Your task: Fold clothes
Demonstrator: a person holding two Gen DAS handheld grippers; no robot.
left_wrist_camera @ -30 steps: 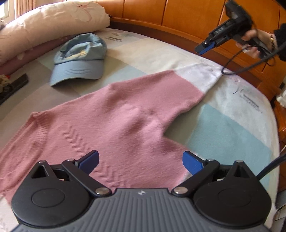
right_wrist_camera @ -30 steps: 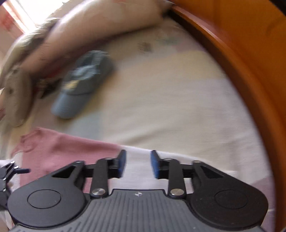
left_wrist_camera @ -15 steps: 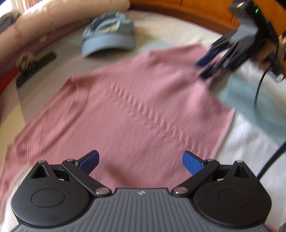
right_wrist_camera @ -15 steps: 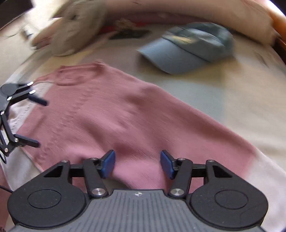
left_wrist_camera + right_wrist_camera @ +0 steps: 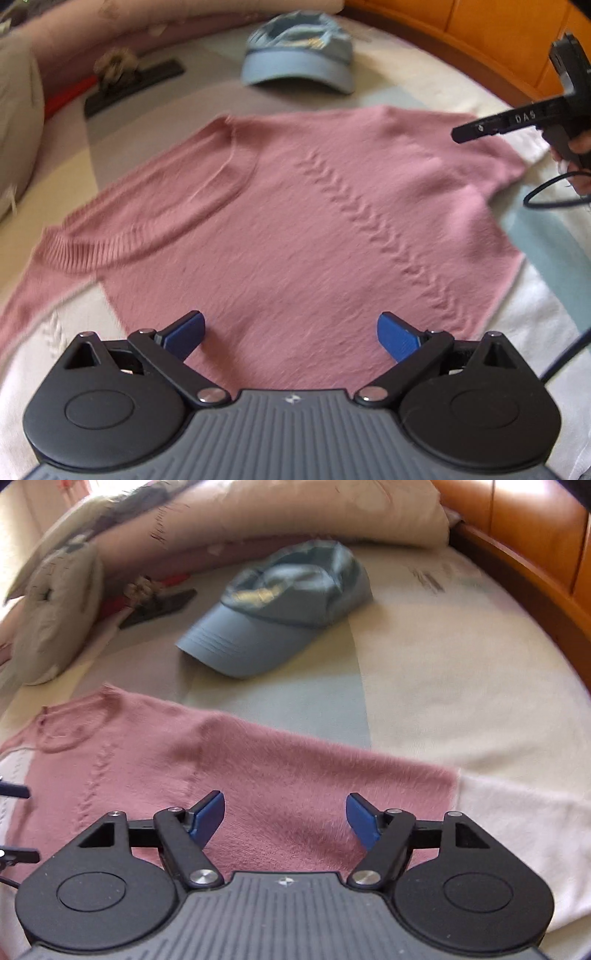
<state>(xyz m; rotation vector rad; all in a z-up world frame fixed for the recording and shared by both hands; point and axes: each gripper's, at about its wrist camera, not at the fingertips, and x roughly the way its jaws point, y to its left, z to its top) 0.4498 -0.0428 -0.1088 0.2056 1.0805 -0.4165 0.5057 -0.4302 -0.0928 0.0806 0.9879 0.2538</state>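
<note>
Now your pink sweater (image 5: 303, 221) lies spread flat on the bed (image 5: 461, 672), below the blue cap (image 5: 280, 613). Your left gripper (image 5: 291, 334) hangs spread wide and empty over its body. Your right gripper (image 5: 285, 818), jaws just widened, grips nothing above the sleeve (image 5: 332, 775).

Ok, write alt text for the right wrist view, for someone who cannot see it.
A pink sweater with a white sleeve end lies spread flat on a bed, seen from just above the open right gripper, whose blue pads have just been opening with nothing between them. Beyond the sweater sits a blue cap, with pillows behind it.
</note>
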